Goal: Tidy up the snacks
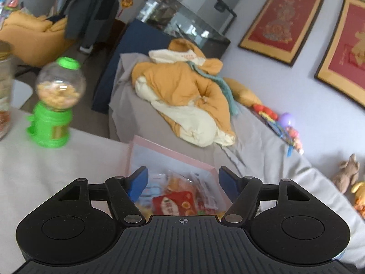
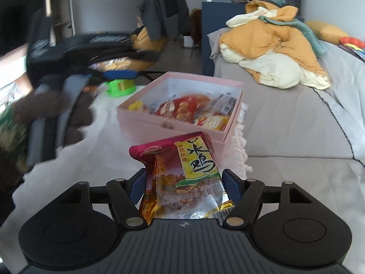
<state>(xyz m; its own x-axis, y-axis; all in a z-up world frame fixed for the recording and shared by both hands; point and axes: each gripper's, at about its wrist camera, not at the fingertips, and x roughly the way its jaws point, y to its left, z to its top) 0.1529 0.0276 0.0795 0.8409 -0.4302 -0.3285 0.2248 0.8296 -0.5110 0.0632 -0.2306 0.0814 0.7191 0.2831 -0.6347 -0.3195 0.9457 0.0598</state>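
A pink box [image 2: 146, 123] stands on the white table and holds several snack packets [image 2: 180, 109]. My right gripper [image 2: 183, 182] is shut on a red and yellow snack packet [image 2: 182, 173], held just in front of the box. My left gripper [image 1: 182, 180] is open and empty, above the pink box [image 1: 194, 158], with a red packet [image 1: 174, 202] between its blue fingers [image 1: 138, 182]. In the right wrist view the left gripper [image 2: 75, 52] appears blurred, up at the left of the box.
A green candy dispenser [image 1: 53, 105] with a clear globe stands on the table [image 1: 57, 171] left of the box. A jar [image 1: 4, 91] is at the far left. A grey bed [image 2: 285, 118] with an orange and cream quilt [image 2: 273, 52] lies right of the table.
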